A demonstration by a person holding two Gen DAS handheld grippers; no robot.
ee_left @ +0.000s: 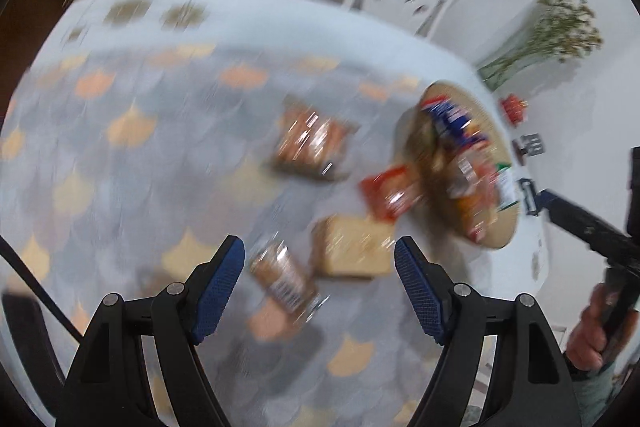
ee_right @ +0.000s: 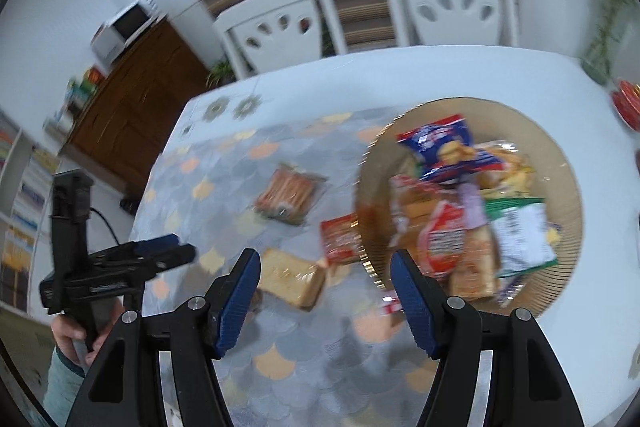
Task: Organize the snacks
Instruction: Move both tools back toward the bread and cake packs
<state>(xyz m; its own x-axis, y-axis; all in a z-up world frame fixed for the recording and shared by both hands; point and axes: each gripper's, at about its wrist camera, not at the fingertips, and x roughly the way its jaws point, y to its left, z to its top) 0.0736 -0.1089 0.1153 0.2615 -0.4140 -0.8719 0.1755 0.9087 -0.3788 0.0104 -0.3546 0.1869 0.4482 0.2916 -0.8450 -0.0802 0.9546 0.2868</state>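
My left gripper hangs open above the patterned tablecloth; the picture is motion-blurred. Below its fingers lie a brown packet with a barcode and a beige packet. Farther off are a red packet and an orange-brown packet. A round tan tray at the right holds several snack bags. My right gripper is open with nothing in it, over the red packet at the edge of the tray. The beige packet lies left of it. The left gripper shows from the side.
Two white chairs stand at the table's far side. A vase of dried flowers and a small red object sit past the tray. A wooden cabinet with a microwave is at the left. A hand holds the right gripper.
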